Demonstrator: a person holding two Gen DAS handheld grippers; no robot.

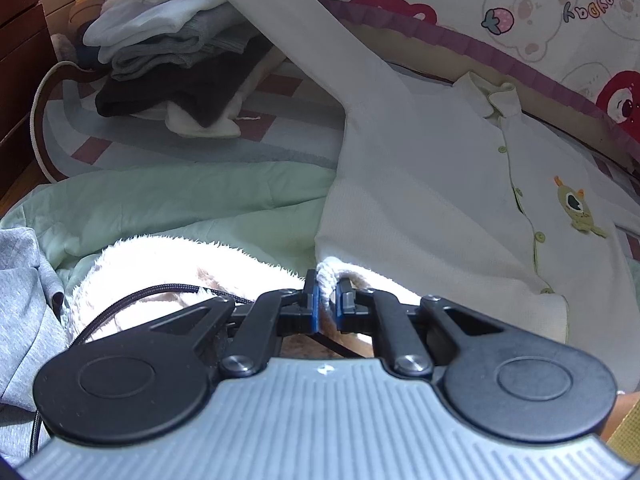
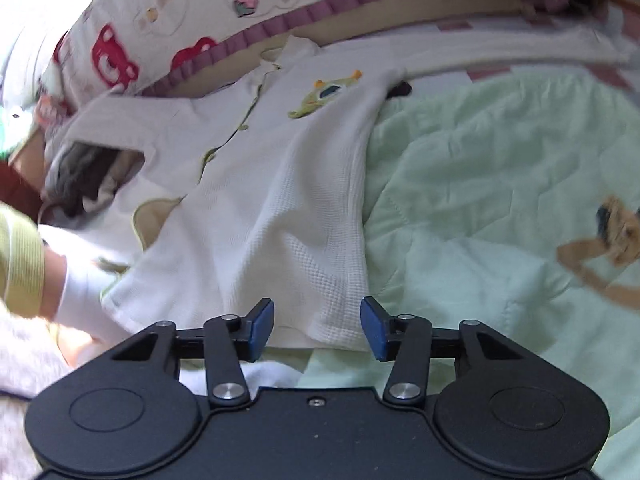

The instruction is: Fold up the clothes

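Note:
A white waffle-knit shirt [image 1: 420,200] with green buttons and a green monster patch lies spread face up on the bed, one sleeve reaching up over a clothes pile. My left gripper [image 1: 328,292] is shut on the shirt's near hem corner, and a bunch of white knit shows between the pads. In the right wrist view the same shirt [image 2: 280,208] lies ahead, its other sleeve stretched to the right. My right gripper [image 2: 317,324] stands open just over the hem's other end, with fabric below the gap and the pads not pressing on it.
A stack of folded clothes [image 1: 168,52] sits at the back left under the sleeve. A pale green quilt [image 2: 500,180] covers the bed. A bear-print pillow [image 1: 520,12] lines the far side. A grey garment [image 1: 24,300] lies near left. A person's gloved hand [image 2: 80,292] rests left of the shirt.

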